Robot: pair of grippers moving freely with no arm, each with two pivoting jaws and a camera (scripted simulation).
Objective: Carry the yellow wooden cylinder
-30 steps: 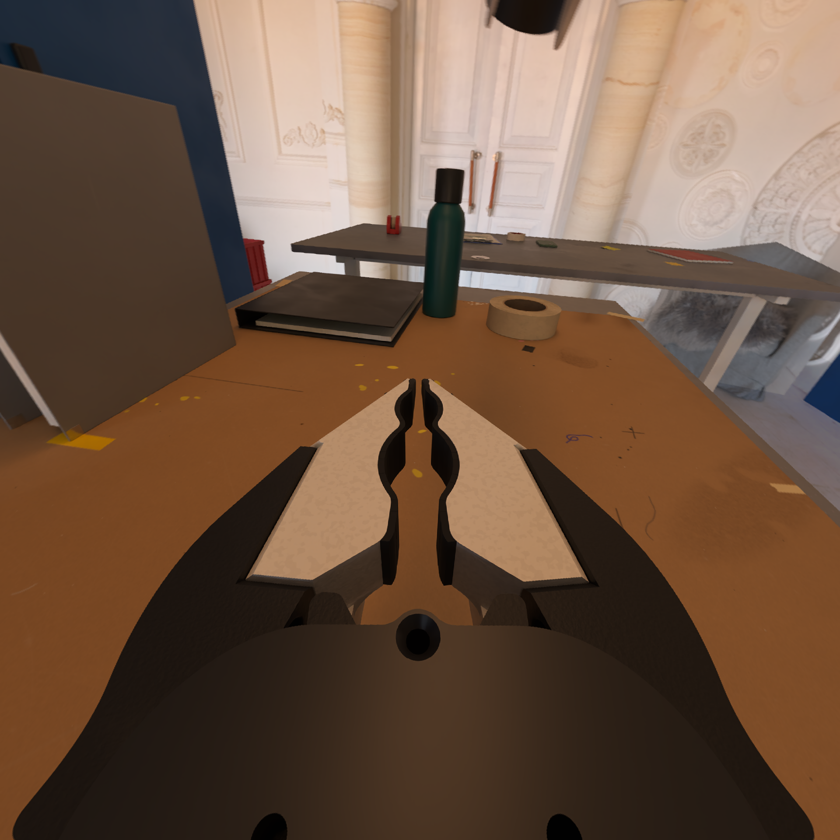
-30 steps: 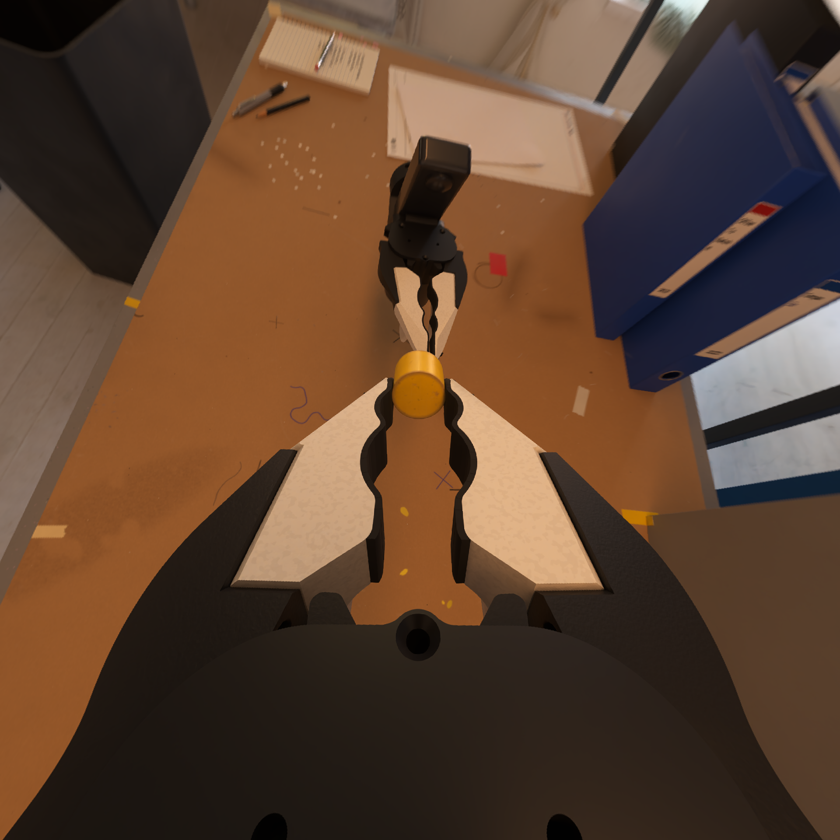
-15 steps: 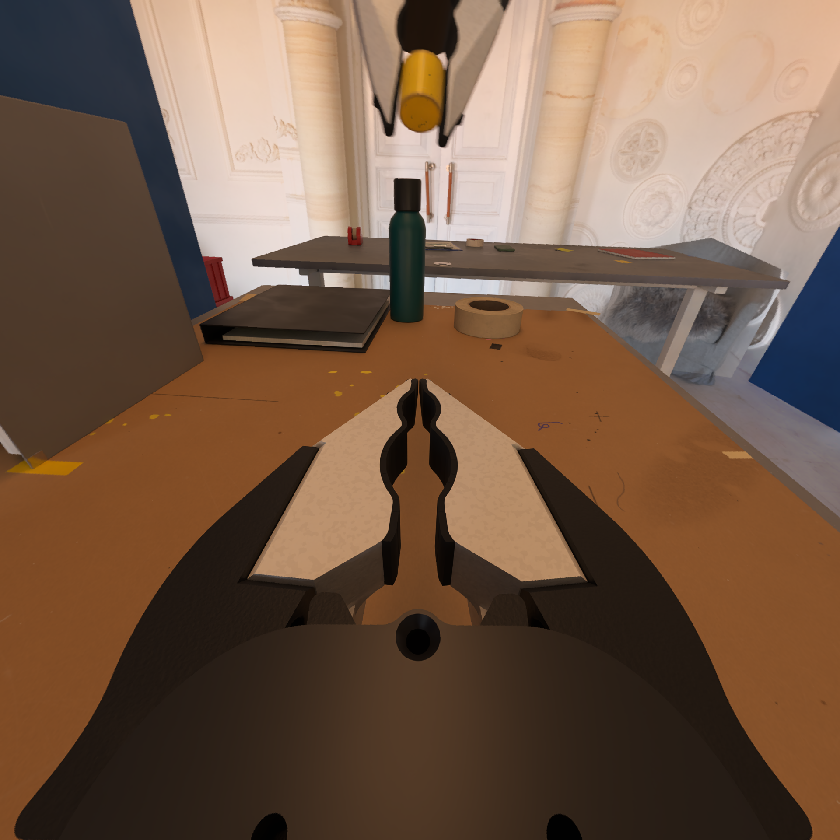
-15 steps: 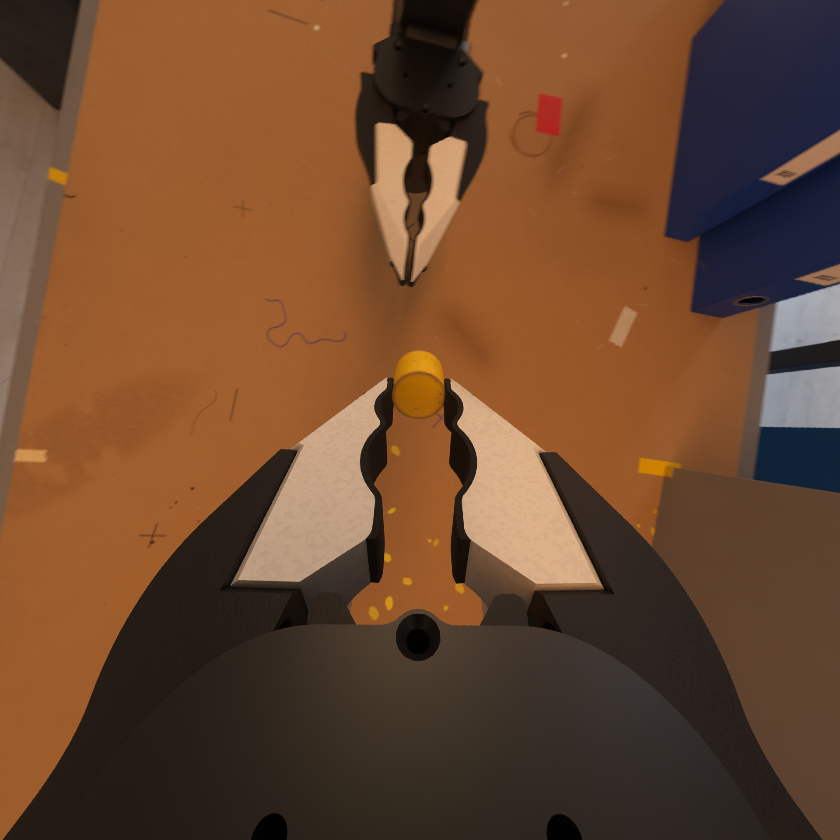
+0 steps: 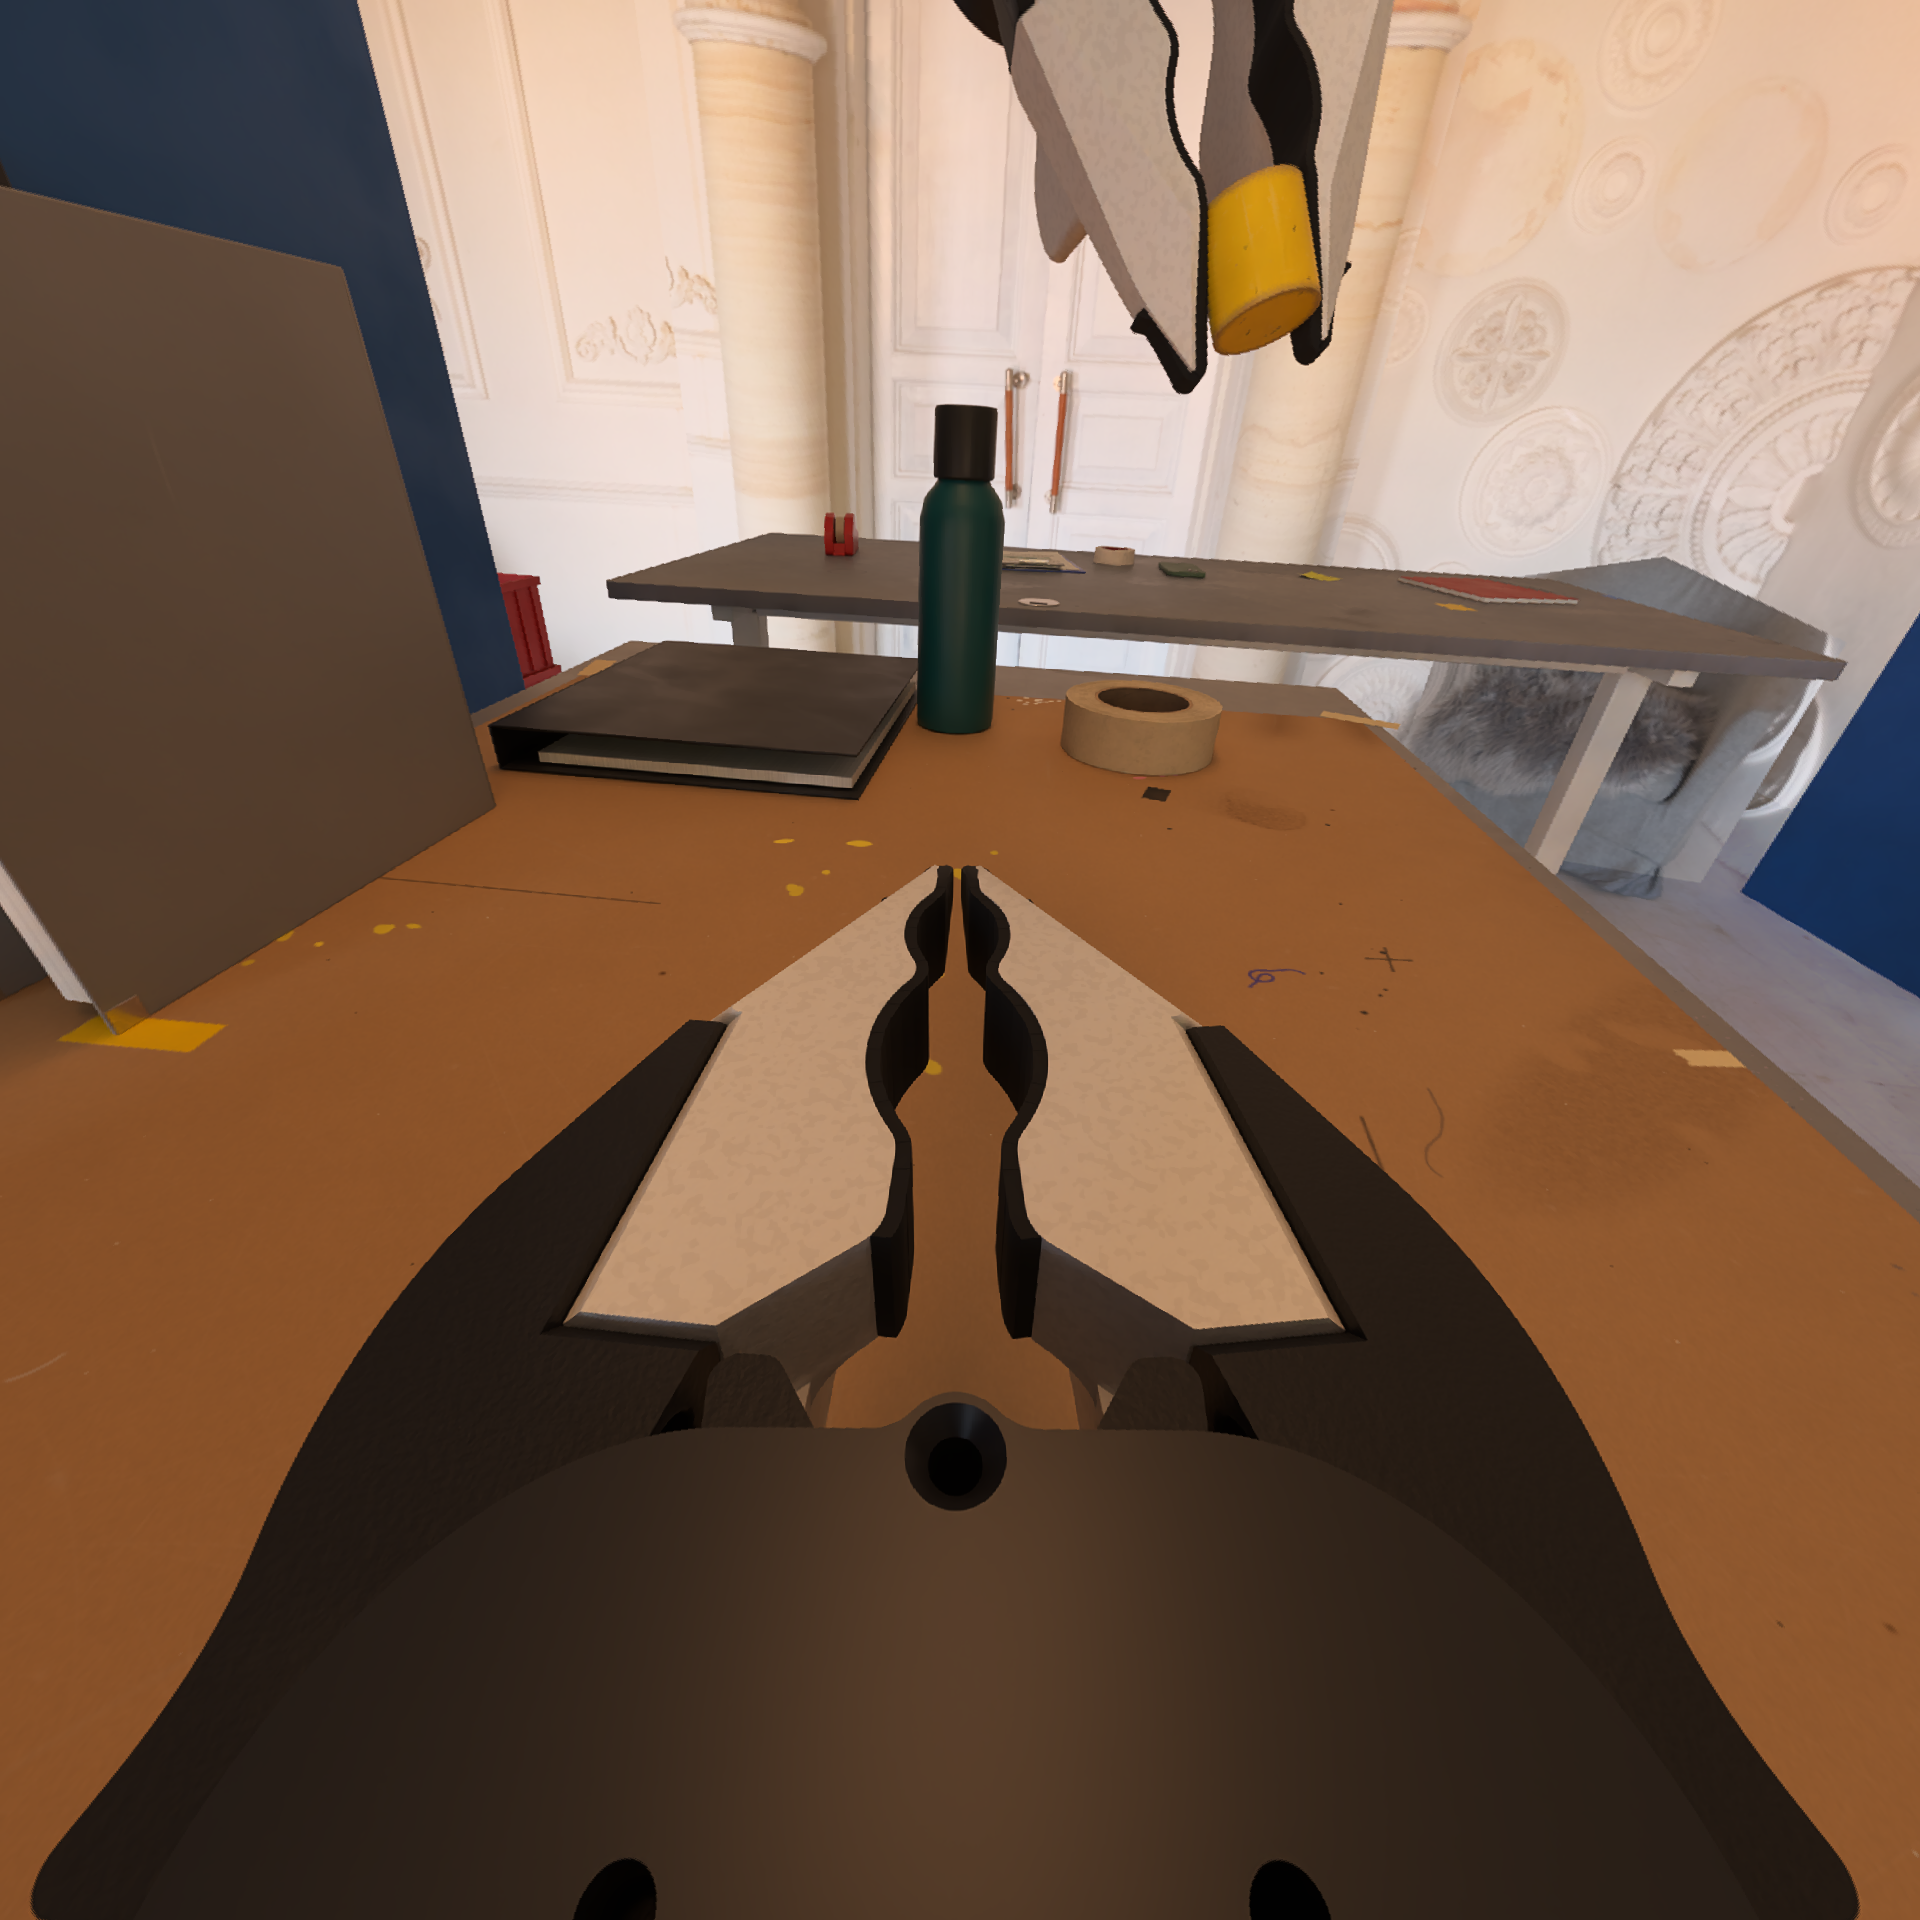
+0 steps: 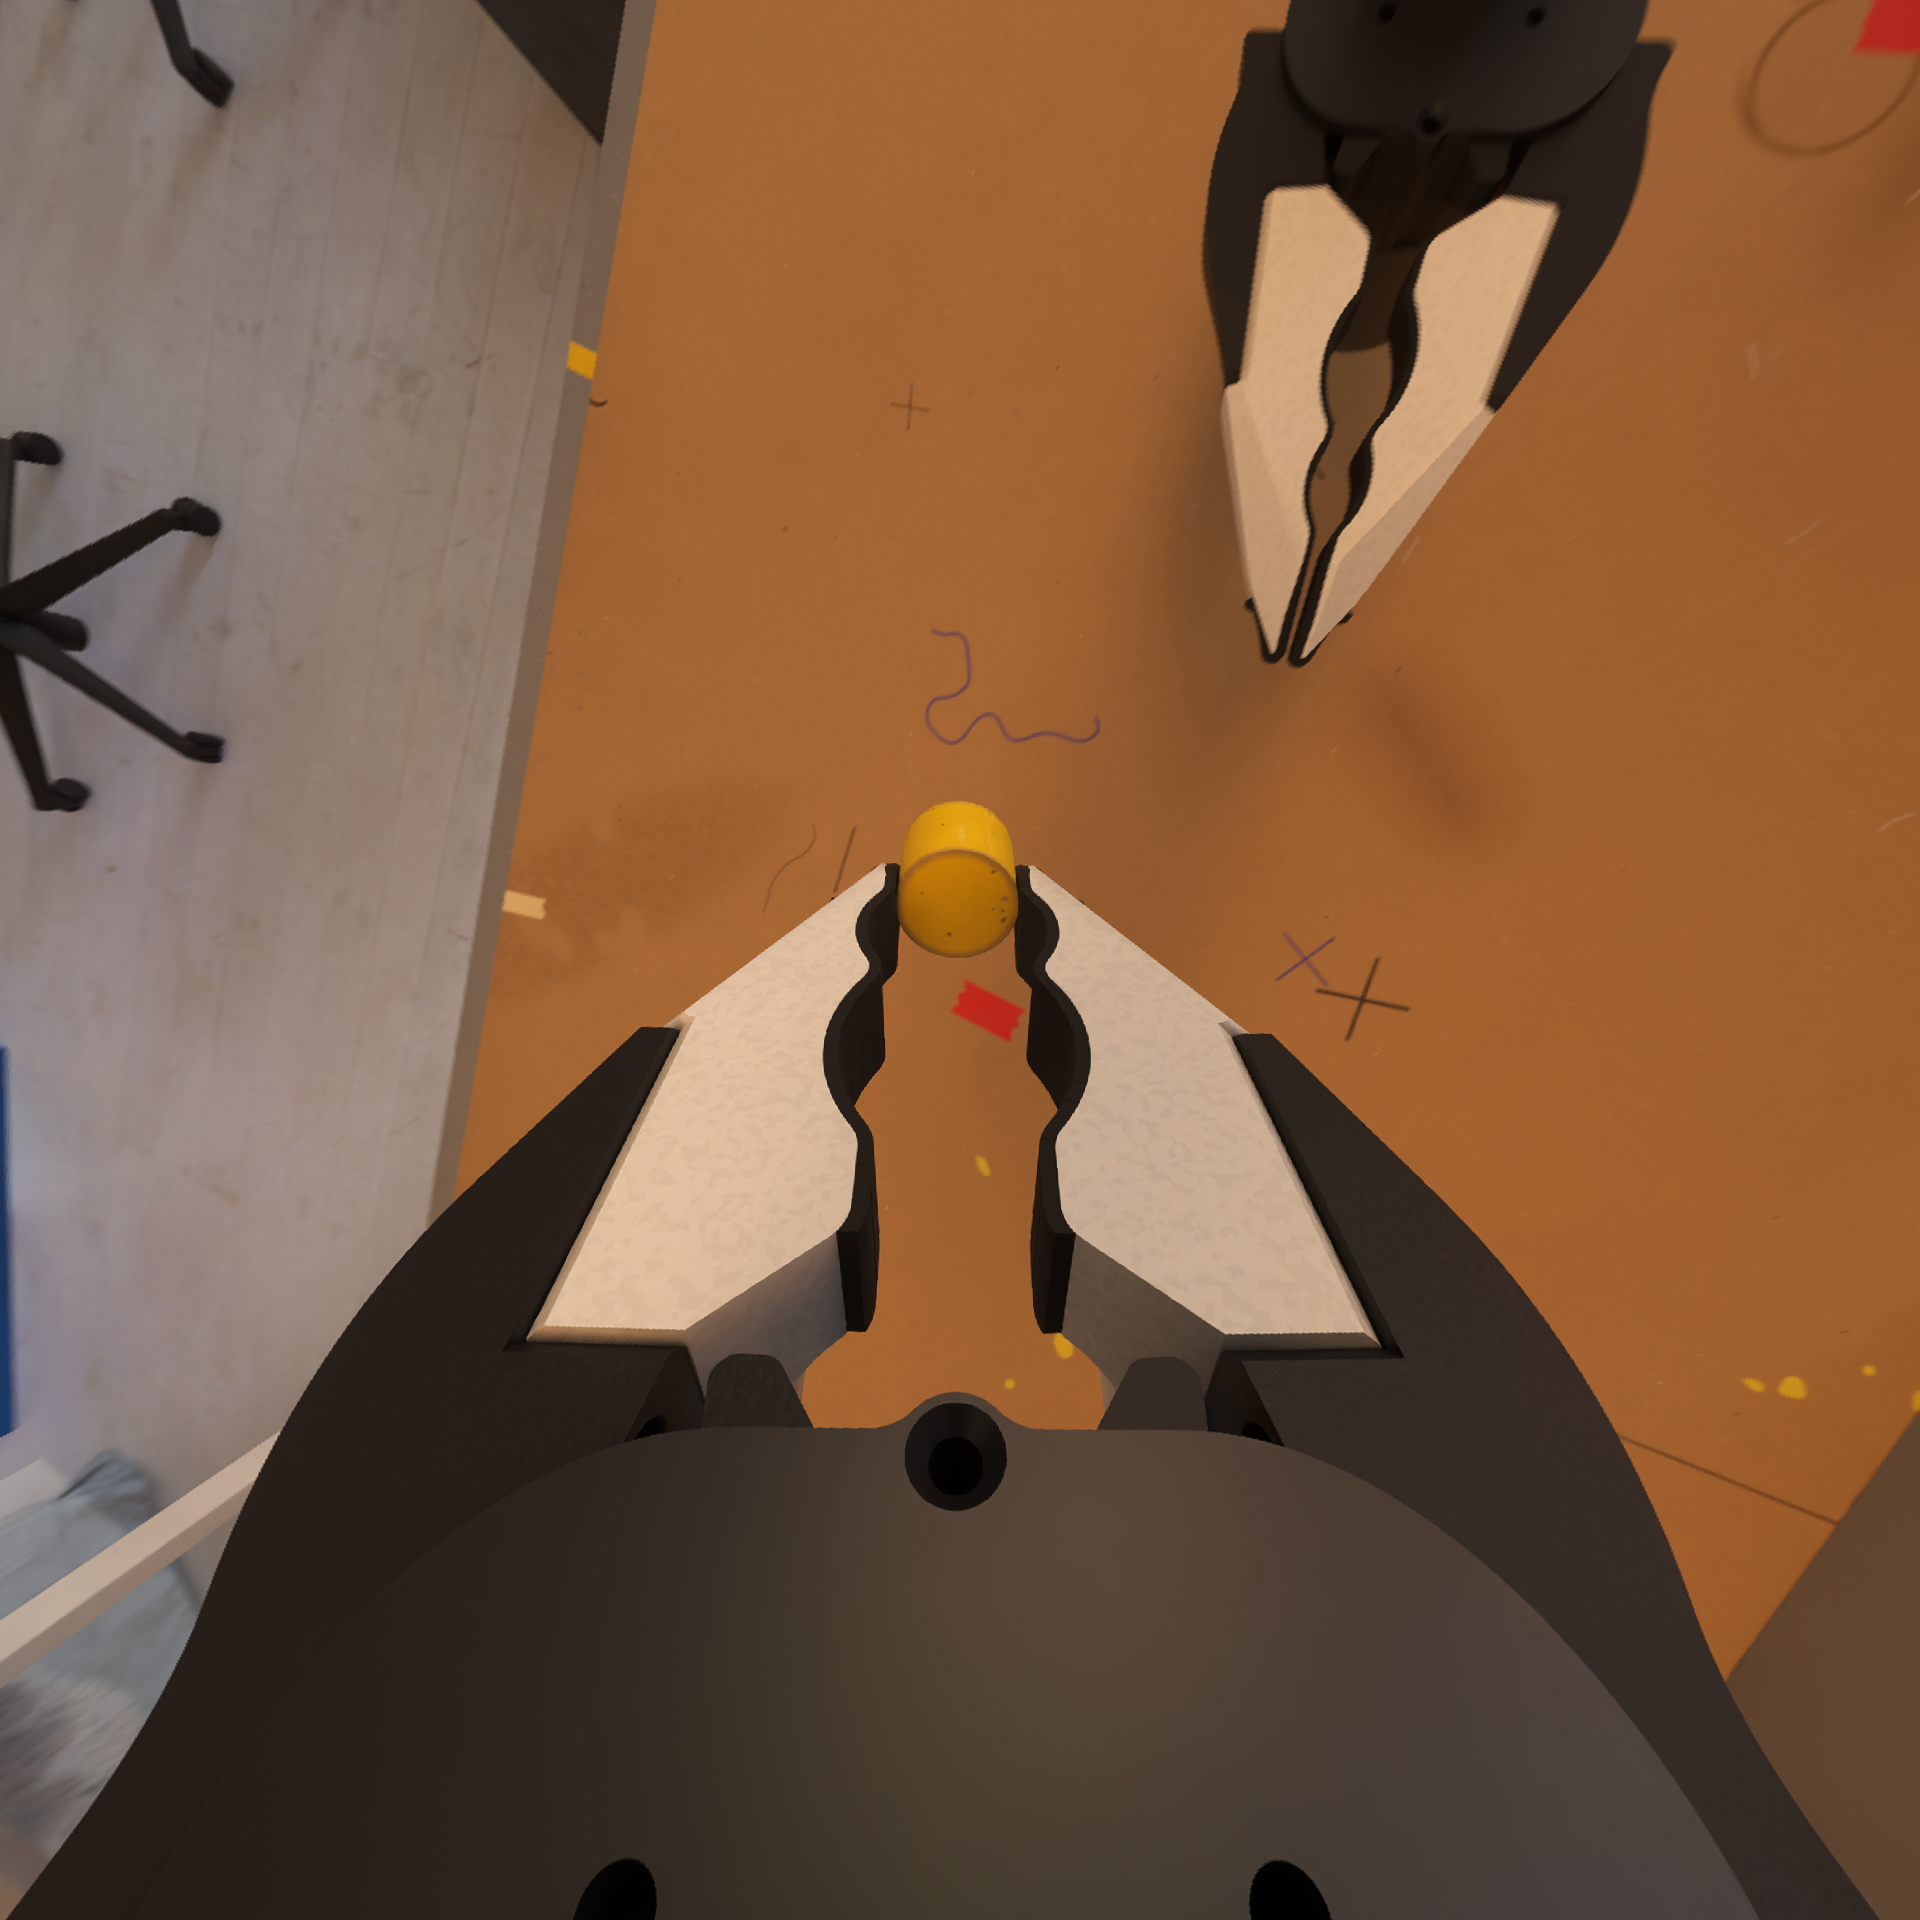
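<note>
Right gripper (image 6: 956, 883) has swung over since half a second ago: in the left wrist view it was dead centre at the top edge, now it sits up and to the right of the green bottle (image 5: 958, 582), closer to the camera. From its own camera, the left gripper (image 6: 1288, 649) has slid from straight ahead to upper right, and the surface (image 6: 779, 520) edge plus floor now show at left. My read: carry is under way and the grip is surviving the move.

Yellow wooden cylinder (image 6: 956, 883) is pinched at the very tips of the right fingers (image 6: 727, 1122), part-open to its width, axis roughly along them, one flat end facing the camera. It hangs clear above the surface. Tip-only hold, so slip risk if it swings hard.

Left fingers (image 5: 769, 1143) are nearly together, a thin gap at the tips, holding nothing, low over the surface, short of the bottle.
</note>
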